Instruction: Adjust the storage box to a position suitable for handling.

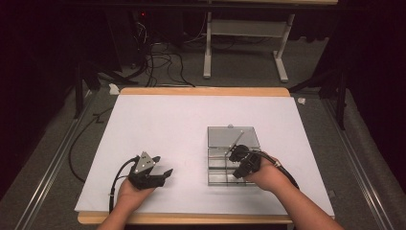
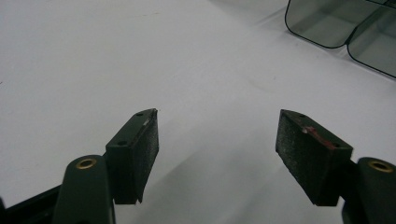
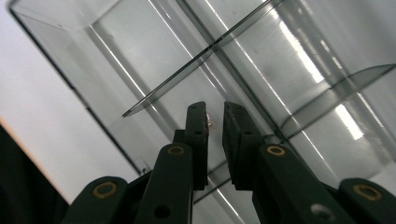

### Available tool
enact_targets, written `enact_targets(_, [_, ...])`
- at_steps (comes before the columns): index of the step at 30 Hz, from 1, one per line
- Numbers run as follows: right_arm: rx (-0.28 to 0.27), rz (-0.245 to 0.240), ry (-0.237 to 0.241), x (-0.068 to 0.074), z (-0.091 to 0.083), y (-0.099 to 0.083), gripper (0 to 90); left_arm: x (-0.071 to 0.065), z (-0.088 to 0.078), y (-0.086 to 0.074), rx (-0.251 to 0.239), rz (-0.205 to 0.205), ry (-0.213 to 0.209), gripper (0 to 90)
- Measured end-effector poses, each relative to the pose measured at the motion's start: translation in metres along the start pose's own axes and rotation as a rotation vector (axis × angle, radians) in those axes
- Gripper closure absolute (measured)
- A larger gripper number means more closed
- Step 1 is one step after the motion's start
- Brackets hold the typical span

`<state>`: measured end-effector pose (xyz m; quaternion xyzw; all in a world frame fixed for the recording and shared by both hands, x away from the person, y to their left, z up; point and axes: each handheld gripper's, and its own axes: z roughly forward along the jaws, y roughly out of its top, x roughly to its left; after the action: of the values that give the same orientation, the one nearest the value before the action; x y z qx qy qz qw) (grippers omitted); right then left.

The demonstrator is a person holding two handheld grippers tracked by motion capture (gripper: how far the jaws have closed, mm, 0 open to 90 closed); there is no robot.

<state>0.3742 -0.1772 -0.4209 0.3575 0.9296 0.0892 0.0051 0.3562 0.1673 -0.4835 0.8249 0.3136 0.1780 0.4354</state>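
Note:
A clear plastic compartment box (image 1: 221, 178) lies on the white table sheet (image 1: 191, 120), its lid (image 1: 233, 135) folded back flat behind it. My right gripper (image 1: 238, 167) points down into the box. In the right gripper view its jaws (image 3: 215, 112) stand a narrow gap apart over a compartment beside a divider (image 3: 187, 70). A tiny pale speck (image 3: 213, 124) sits at the left pad's inner edge; what it is I cannot tell. My left gripper (image 1: 165, 176) rests on the sheet to the left, wide open (image 2: 217, 140) with nothing between its pads. The box's corners (image 2: 322, 23) show beyond it.
The white sheet covers a wooden table whose front edge (image 1: 182, 219) runs close under both hands. Behind the table, a grey floor holds cables (image 1: 163, 62) and a white stand (image 1: 244, 48). Bare sheet lies left of and behind the box.

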Motion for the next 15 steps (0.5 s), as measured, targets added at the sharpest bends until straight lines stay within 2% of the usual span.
enact_targets(7, [-0.042,0.035,-0.003,-0.007,-0.021,-0.01,78.5,0.0,0.0,0.0,0.001,0.0,0.001,30.5])
enact_targets(8, [-0.036,0.065,-0.006,-0.006,-0.024,-0.011,78.5,0.0,0.0,0.0,0.0,-0.001,0.001,30.4])
enact_targets(9, [-0.046,0.055,-0.012,-0.008,-0.024,-0.013,78.5,0.0,0.0,0.0,0.0,-0.001,0.002,30.5])
enact_targets(13, [-0.039,0.089,-0.025,-0.011,-0.031,-0.021,79.0,0.0,0.0,0.0,-0.001,-0.005,0.001,30.4])
enact_targets(15, [-0.045,0.085,-0.034,-0.015,-0.033,-0.025,79.5,0.0,0.0,0.0,-0.001,-0.005,0.002,30.5])
